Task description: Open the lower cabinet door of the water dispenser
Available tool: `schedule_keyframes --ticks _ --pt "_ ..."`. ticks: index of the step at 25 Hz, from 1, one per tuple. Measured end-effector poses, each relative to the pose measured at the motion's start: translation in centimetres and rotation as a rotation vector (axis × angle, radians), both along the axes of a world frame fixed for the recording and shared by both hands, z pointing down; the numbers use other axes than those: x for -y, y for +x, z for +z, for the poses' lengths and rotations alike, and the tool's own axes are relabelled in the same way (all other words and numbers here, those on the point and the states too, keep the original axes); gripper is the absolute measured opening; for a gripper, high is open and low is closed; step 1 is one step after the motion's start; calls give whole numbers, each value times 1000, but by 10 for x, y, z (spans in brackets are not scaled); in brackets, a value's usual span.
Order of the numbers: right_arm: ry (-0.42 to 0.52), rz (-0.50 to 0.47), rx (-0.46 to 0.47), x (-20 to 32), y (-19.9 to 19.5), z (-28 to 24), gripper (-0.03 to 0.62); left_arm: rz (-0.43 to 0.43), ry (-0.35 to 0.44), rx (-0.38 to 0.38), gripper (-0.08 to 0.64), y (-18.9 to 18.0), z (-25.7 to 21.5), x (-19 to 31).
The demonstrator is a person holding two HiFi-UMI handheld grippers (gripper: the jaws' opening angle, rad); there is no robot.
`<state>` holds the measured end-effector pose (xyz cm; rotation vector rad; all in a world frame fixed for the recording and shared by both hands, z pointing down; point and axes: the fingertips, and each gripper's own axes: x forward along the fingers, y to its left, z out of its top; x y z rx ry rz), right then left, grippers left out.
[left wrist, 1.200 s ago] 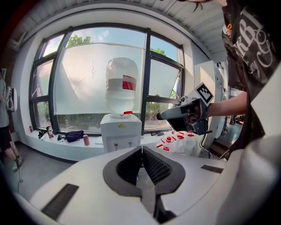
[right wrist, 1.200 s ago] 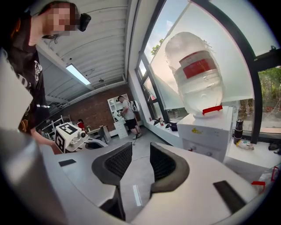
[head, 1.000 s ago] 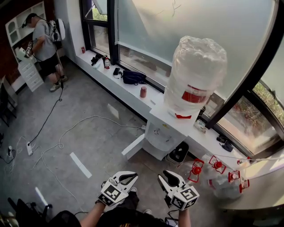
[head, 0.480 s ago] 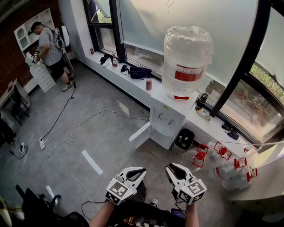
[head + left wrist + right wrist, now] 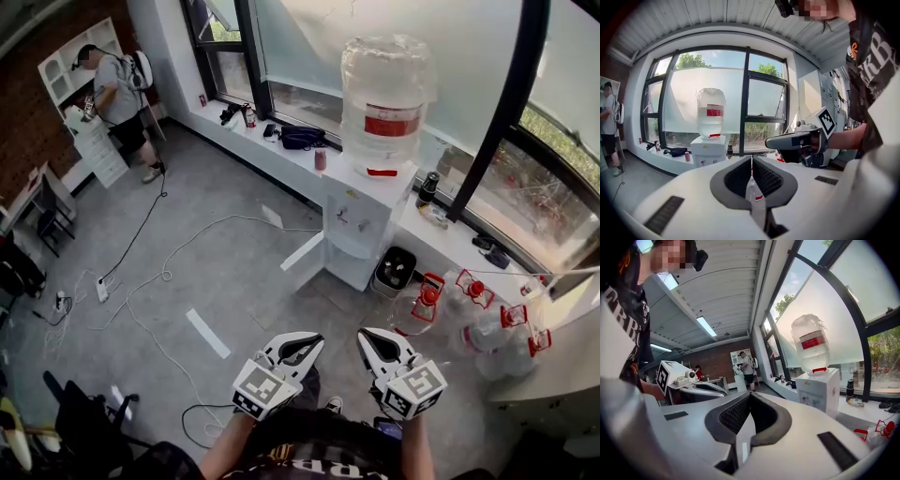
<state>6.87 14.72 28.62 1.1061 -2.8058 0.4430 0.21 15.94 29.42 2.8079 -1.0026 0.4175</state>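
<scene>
The white water dispenser [image 5: 361,220] stands by the window with a large clear bottle [image 5: 384,98] on top. Its lower cabinet door [image 5: 302,251] hangs swung out to the left. Both grippers are held level, well short of the dispenser, over the grey floor. My left gripper [image 5: 312,341] is shut with nothing between its tips. My right gripper [image 5: 368,337] is shut and empty too. In the left gripper view the closed tips [image 5: 751,158] point at the dispenser [image 5: 708,151]. In the right gripper view the dispenser [image 5: 818,389] is to the right of the closed tips [image 5: 750,394].
A black waste bin [image 5: 394,270] sits right of the dispenser, with several empty red-handled water bottles [image 5: 473,314] beyond it. Cables [image 5: 173,272] trail over the floor. A person [image 5: 117,98] stands at the far left by white drawers. A bag [image 5: 302,138] lies on the window ledge.
The dispenser now sits farther off than before. Both grippers have drawn back from it and risen a little. The right gripper's jaws have come together.
</scene>
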Motion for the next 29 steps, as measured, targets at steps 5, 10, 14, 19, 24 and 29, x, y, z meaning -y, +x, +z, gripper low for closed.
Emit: schedule_keyframes --ticks 5,10,14,19,24,29 --pt "32 -39 -34 -27 -5 -4 15 9 14 -11 18 9 -8 -24" --pt "57 -56 -52 -43 -9 -11 15 16 25 -20 18 14 -16 -41" --pt "68 -66 -68 -51 -9 -13 14 22 27 -21 18 18 -15 -50" --pt "80 -76 -78 -56 -5 -10 14 34 38 -17 18 25 -14 -55" --pt "76 -53 -75 -55 6 -14 14 46 40 -13 18 33 -19 -57" --pt "73 -41 -69 -53 17 -14 14 54 44 -1 18 43 -19 -56"
